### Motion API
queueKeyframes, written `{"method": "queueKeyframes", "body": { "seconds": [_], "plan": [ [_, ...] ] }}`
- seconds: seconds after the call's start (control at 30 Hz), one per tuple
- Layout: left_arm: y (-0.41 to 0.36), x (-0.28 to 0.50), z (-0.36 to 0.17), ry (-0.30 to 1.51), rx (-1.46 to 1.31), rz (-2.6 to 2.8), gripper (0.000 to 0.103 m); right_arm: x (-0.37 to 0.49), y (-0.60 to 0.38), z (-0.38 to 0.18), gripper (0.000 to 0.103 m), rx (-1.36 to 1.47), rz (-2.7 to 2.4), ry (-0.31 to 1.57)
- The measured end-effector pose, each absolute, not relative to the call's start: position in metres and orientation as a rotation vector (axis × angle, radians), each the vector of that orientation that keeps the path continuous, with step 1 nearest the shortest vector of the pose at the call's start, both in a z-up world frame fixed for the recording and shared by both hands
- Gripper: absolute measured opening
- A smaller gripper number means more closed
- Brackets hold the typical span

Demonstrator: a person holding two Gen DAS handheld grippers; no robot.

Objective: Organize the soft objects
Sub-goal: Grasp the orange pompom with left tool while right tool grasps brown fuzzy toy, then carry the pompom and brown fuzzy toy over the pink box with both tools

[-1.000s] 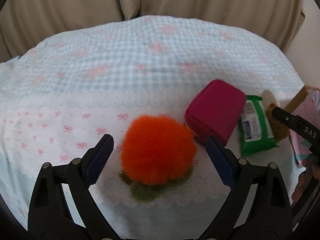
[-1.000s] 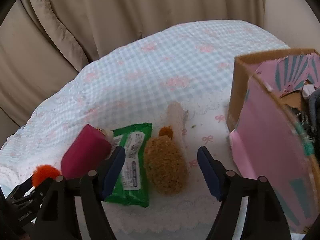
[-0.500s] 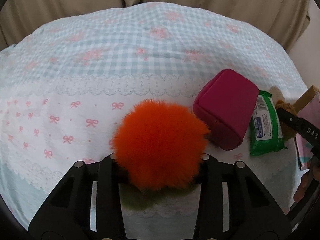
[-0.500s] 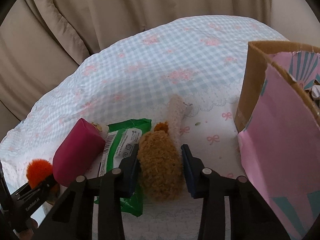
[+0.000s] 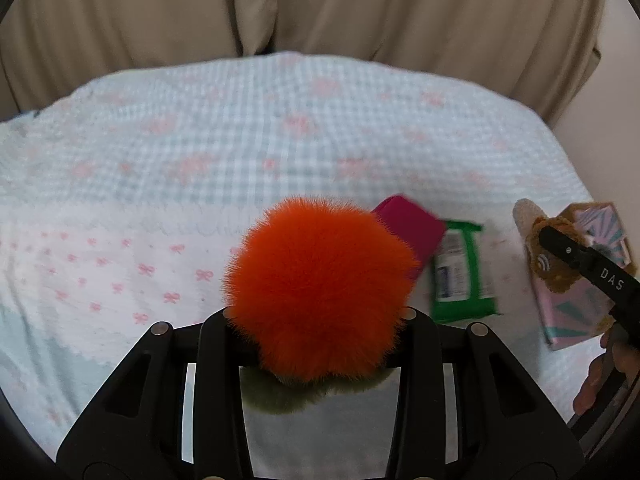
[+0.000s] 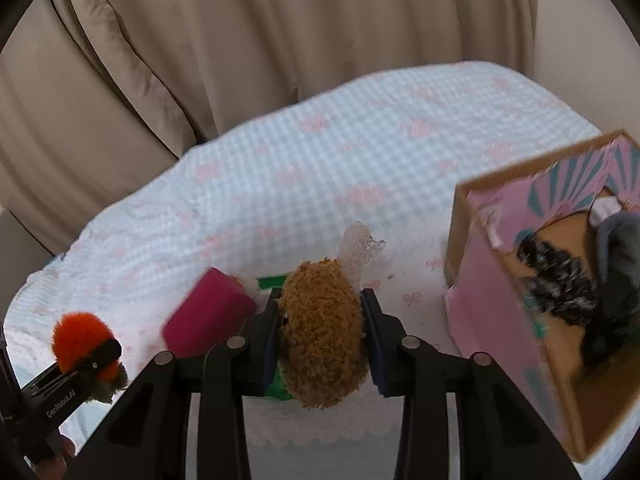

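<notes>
Beige curtain behind a gingham cloth (image 5: 200, 184). Left view: my left gripper (image 5: 316, 316) clamps the orange pom-pom (image 5: 320, 288); magenta pouch (image 5: 412, 224) and green wipes pack (image 5: 460, 276) lie beyond; "DAS" shows on the other tool.

Right view: my right gripper (image 6: 322, 332) pinches the brown plush (image 6: 324, 332) near the pink box (image 6: 492, 312), which holds dark items; open cloth beyond.

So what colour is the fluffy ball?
Bright orange, with green underneath; clearest in the left wrist view.
</notes>
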State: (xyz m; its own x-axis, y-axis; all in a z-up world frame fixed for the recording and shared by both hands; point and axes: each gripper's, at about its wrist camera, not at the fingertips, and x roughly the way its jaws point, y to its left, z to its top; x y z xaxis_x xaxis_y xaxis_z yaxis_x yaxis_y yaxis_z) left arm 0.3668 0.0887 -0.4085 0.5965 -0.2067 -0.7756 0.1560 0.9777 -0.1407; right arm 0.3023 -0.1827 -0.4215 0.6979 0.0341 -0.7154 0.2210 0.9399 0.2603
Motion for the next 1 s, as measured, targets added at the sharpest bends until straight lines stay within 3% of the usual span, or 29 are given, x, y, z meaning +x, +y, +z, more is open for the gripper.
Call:
{"method": "queueKeyframes", "body": {
  "seconds": [0.53,0.8,1.0],
  "plan": [
    [0.047,0.308,-0.229,0.814,-0.062,-0.268,0.033,0.234,-0.206,-0.243,0.034,0.357,-0.054,0.665],
    [-0.035,0.278,-0.178,0.781,-0.044,-0.302,0.033,0.197,-0.28,-0.198,0.034,0.375,-0.042,0.659],
    [-0.119,0.256,-0.171,0.794,-0.059,-0.265,0.033,0.185,-0.354,-0.198,0.034,0.372,0.034,0.701]
  ]
}}
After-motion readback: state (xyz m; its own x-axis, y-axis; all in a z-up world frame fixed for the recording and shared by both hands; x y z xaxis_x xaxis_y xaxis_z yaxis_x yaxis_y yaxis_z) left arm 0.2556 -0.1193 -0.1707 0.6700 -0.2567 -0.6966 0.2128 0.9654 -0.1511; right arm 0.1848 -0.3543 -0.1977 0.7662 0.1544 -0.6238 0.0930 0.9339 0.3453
